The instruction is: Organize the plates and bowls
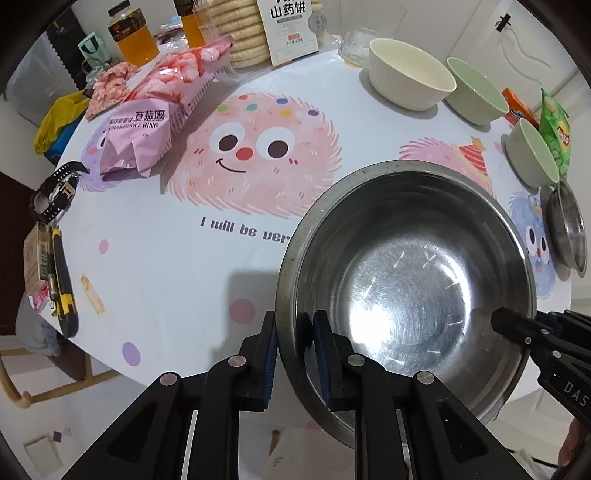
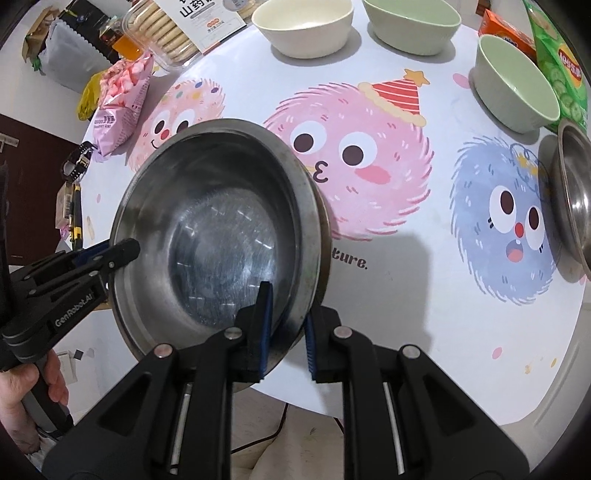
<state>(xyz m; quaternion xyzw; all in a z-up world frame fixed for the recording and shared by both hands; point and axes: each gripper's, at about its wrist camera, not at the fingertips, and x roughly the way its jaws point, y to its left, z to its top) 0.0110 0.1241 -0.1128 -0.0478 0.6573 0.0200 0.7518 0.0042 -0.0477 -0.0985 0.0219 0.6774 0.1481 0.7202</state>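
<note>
A large steel bowl hangs just over the near part of the cartoon-print table, gripped on two sides. My left gripper is shut on its left rim, one pad inside and one outside. My right gripper is shut on the opposite rim the same way. Each gripper shows in the other's view: the right gripper and the left gripper. Further back stand a cream bowl, two green bowls and a small steel bowl.
Pink snack bags, honey-coloured bottles and a biscuit tub crowd the back left. A watch and a yellow utility knife lie at the left edge. A green chips bag and an orange box sit at the far right.
</note>
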